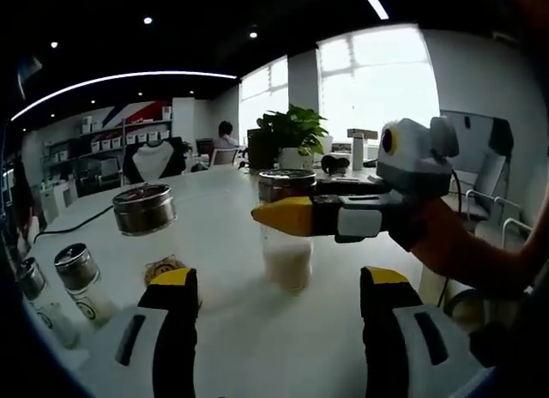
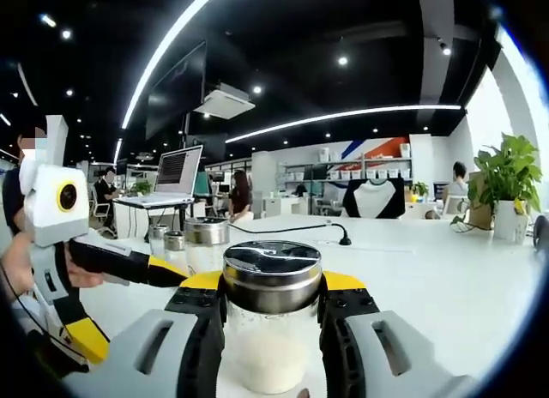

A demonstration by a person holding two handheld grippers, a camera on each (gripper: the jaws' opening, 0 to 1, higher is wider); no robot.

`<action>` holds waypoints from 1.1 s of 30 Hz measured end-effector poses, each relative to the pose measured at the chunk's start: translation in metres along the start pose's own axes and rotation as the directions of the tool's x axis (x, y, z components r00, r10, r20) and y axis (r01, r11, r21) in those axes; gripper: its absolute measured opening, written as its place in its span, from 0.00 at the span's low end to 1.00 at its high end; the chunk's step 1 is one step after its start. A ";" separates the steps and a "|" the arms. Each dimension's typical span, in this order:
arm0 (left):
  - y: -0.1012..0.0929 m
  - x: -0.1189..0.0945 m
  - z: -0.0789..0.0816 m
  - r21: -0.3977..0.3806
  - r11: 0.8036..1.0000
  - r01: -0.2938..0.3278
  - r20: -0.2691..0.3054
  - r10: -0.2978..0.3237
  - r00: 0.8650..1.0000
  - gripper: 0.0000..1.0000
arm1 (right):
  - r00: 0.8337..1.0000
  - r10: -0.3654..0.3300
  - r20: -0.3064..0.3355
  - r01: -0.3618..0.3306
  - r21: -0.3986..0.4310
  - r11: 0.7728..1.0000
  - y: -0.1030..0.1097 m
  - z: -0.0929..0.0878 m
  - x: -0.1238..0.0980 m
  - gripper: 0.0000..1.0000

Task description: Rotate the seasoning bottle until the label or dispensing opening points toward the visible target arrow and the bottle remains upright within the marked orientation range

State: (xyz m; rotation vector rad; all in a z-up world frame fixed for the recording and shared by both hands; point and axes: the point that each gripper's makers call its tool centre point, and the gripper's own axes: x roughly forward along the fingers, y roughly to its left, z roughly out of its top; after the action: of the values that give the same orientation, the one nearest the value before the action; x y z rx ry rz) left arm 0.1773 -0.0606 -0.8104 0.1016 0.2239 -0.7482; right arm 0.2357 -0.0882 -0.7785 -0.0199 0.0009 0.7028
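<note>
We find the seasoning bottle [image 2: 271, 325] standing upright on the white table [image 2: 446, 278], its steel cap up and pale granules filling its lower part. In the right gripper view, the right gripper [image 2: 271, 316] has its two yellow-tipped fingers [image 2: 199, 308] closed against the glass, one on each side just under the cap. The left gripper view confirms this grip on the bottle [image 1: 286, 244] from the side, the right gripper [image 1: 287, 216] reaching in across it. The left gripper [image 1: 276, 299] stands wide open, holding nothing, short of the bottle. A second capped jar [image 1: 144, 211] and two smaller shakers [image 1: 79, 280] stand apart to its left. A potted plant [image 1: 292, 134] stands farther back.
</note>
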 end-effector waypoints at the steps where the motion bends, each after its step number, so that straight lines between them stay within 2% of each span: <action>1: 0.000 0.001 0.000 0.001 1.000 -0.001 -0.001 0.001 1.000 0.82 | 1.000 -0.001 -0.001 0.001 0.000 1.000 0.000 0.000 0.000 0.40; 9: -0.001 0.005 -0.004 0.009 1.000 0.006 -0.022 -0.006 1.000 0.82 | 1.000 -0.008 0.011 0.008 -0.005 1.000 -0.001 0.000 -0.001 0.40; 33: 0.006 0.000 0.008 0.003 1.000 -0.020 0.001 0.020 1.000 0.82 | 1.000 0.010 0.007 -0.010 0.000 1.000 -0.001 -0.005 -0.006 0.40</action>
State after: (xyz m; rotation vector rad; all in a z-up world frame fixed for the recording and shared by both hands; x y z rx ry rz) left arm 0.1826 -0.0581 -0.8023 0.1059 0.2204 -0.7281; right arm 0.2318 -0.0932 -0.7832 -0.0173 -0.0059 0.7127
